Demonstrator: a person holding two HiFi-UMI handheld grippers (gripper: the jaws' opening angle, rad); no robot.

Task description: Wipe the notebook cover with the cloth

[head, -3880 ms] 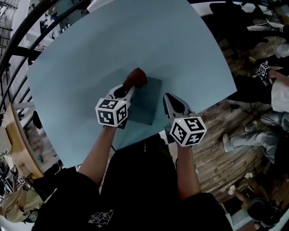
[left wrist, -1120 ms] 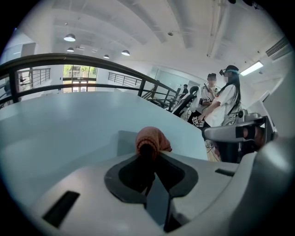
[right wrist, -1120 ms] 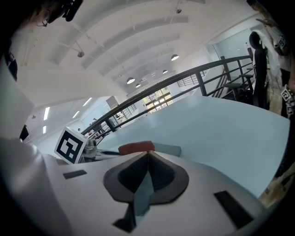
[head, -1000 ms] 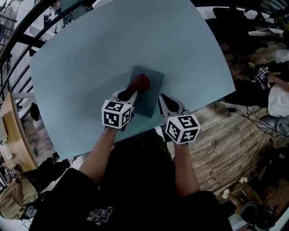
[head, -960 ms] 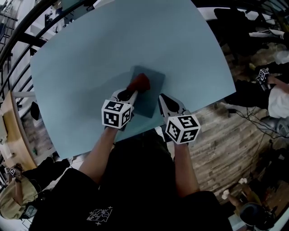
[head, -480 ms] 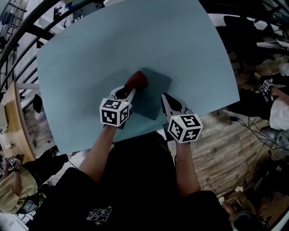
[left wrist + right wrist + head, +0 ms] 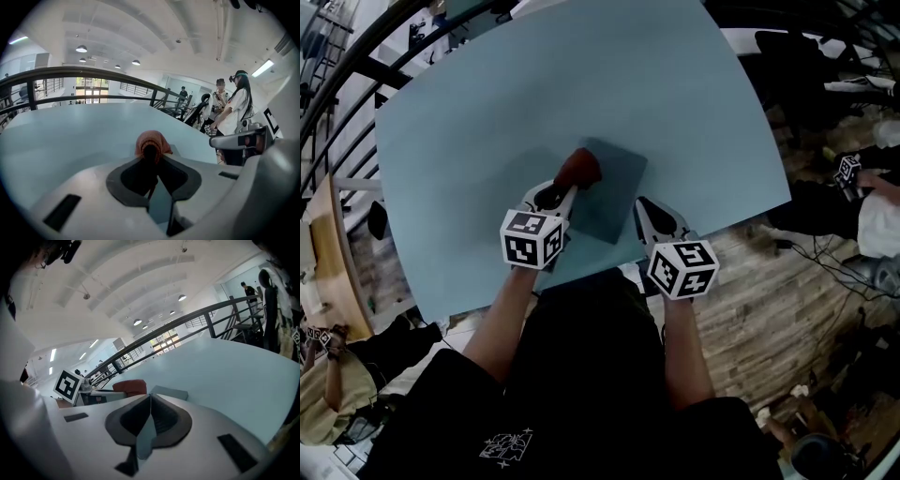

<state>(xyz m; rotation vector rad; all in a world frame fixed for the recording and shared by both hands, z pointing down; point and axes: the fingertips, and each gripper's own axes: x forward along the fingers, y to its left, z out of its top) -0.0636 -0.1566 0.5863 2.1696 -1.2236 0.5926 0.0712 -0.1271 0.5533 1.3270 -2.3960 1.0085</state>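
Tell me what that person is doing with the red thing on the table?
A person holds a tool in each hand. The left tool is shut on a reddish cloth and holds it on the teal notebook, which lies on the light blue table, so wiping looks under way. The right tool is shut and empty, its tip at the notebook's right edge.
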